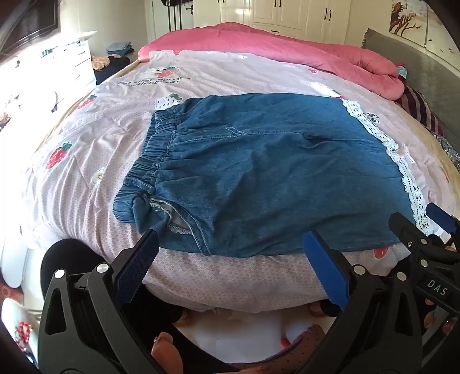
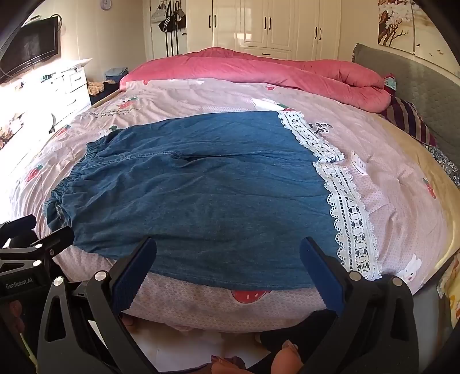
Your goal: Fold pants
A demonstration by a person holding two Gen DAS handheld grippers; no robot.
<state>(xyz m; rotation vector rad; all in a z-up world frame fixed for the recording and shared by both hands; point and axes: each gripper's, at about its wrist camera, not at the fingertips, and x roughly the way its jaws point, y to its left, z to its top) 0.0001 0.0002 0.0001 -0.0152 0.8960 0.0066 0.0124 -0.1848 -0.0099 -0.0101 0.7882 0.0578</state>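
- Left gripper [image 1: 231,261] in the left wrist view: jaws spread wide, nothing between the blue pads, hovering over the near edge of the bed [image 1: 230,282], angled downward.
- Pants [image 1: 258,178] of blue denim lying flat on the pink strawberry-print cover [image 1: 86,161], close to the near edge; gathered elastic waistband [image 1: 149,161] toward the left side, white lace hem [image 1: 402,172] toward the right.
- Left fingertip just at the denim's near left corner by the waistband; contact not clear.
- Right gripper [image 1: 428,230] showing at the right border, near the lace corner of the pants.
- Rolled pink quilt [image 1: 287,49] along the far edge of the bed, white wardrobe [image 1: 287,14] behind.
- Right gripper [image 2: 228,259] in the right wrist view: also fully parted, empty, poised above the near edge over the denim's lower border.
- Pants [image 2: 201,187] spread across the middle of the bed, lace hem [image 2: 345,201] to the right, waistband [image 2: 72,175] to the left.
- Left gripper [image 2: 43,236] at the left border, beside the waistband end.
- Dresser [image 2: 72,83] and wall television [image 2: 28,51] off the bed's left side.
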